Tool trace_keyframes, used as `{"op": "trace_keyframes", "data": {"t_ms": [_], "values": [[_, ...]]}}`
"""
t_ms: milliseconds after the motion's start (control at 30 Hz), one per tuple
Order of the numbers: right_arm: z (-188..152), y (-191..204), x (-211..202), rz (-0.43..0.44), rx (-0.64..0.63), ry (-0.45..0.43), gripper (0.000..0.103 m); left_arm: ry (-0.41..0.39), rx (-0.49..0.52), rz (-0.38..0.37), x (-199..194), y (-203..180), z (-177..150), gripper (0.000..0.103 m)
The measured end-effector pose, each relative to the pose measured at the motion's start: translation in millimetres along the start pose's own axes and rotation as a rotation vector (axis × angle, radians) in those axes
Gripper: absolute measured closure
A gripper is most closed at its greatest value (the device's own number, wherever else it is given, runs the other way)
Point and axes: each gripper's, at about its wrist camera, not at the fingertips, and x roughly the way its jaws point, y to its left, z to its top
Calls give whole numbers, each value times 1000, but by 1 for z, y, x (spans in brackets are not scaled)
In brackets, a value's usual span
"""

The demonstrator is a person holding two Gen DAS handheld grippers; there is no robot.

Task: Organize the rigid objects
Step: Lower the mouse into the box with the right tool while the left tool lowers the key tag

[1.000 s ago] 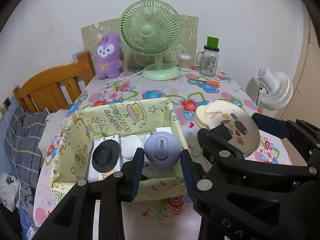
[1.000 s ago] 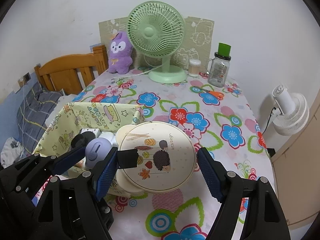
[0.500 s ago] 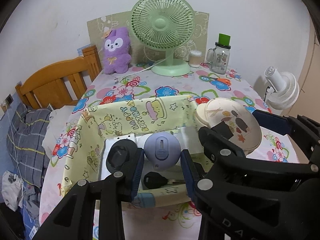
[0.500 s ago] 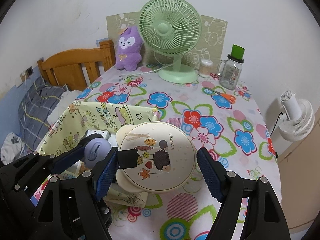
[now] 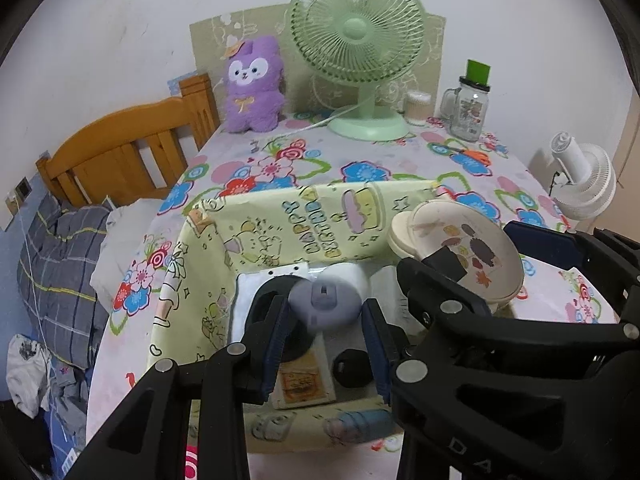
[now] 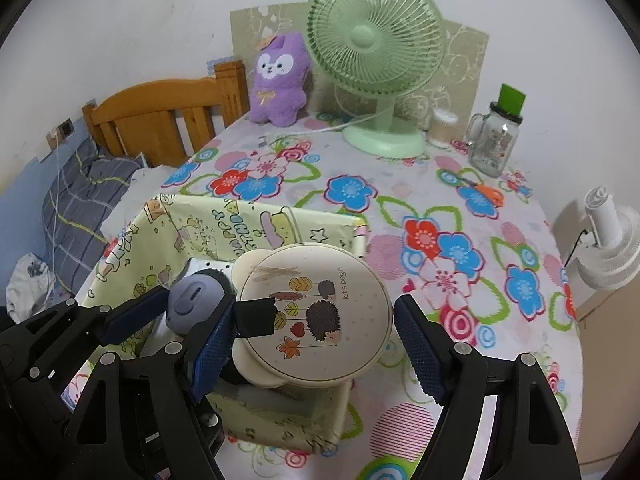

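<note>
Both of my grippers have travelled forward over the last second, so the pale yellow cartoon-print fabric box (image 5: 280, 220) now sits right under them, and more of its floor shows than before: a black key fob (image 5: 352, 368) and an orange-labelled white card (image 5: 304, 380) have come into view.

My left gripper (image 5: 326, 344) carries the round lavender gadget with a small slot on its face (image 5: 324, 306) between its blue pads, pinched from both sides; it looks blurred and hangs just above the box floor. My right gripper (image 6: 310, 344) holds the cream round tin with a hedgehog and leaves printed on its lid (image 6: 316, 312); its near pad presses a black tab on the tin's edge, while the far pad stands close beside the rim, and I cannot tell whether it touches. The tin hovers over the box's right wall.

Counting: two grippers, one box, one lavender gadget, one tin. On the flowered tablecloth (image 6: 400, 200) behind I count one green desk fan (image 6: 376, 40), one purple plush rabbit (image 6: 280, 76), one glass mug-jar with a green cap (image 6: 496, 140) and one small tub of cotton swabs (image 6: 442, 126). One white fan (image 6: 608, 236) stands off to the right of the table.

Inside the box: a black round-topped piece on a white base (image 5: 268, 300), the fob, the card and something white at the back that I cannot identify.
</note>
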Motion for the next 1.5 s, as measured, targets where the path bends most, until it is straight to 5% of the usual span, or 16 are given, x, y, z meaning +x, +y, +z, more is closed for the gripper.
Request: {"op": "trace_keyframes", "data": {"t_ms": [300,467,767,1033,1500], "values": [[8,12,12,-32,-34,-7,23,24,-16,-1,14,13,4,63],[13,17,17,-32,-43,-9,23,31,-25,-16,17,18,5,38],[18,27,28,12,-62,-10,23,43,-16,-33,18,24,7,19],[20,28,44,113,-28,62,22,53,-10,-45,21,25,7,16],[10,29,21,60,-47,24,11,41,-15,-27,4,19,-3,16]]}}
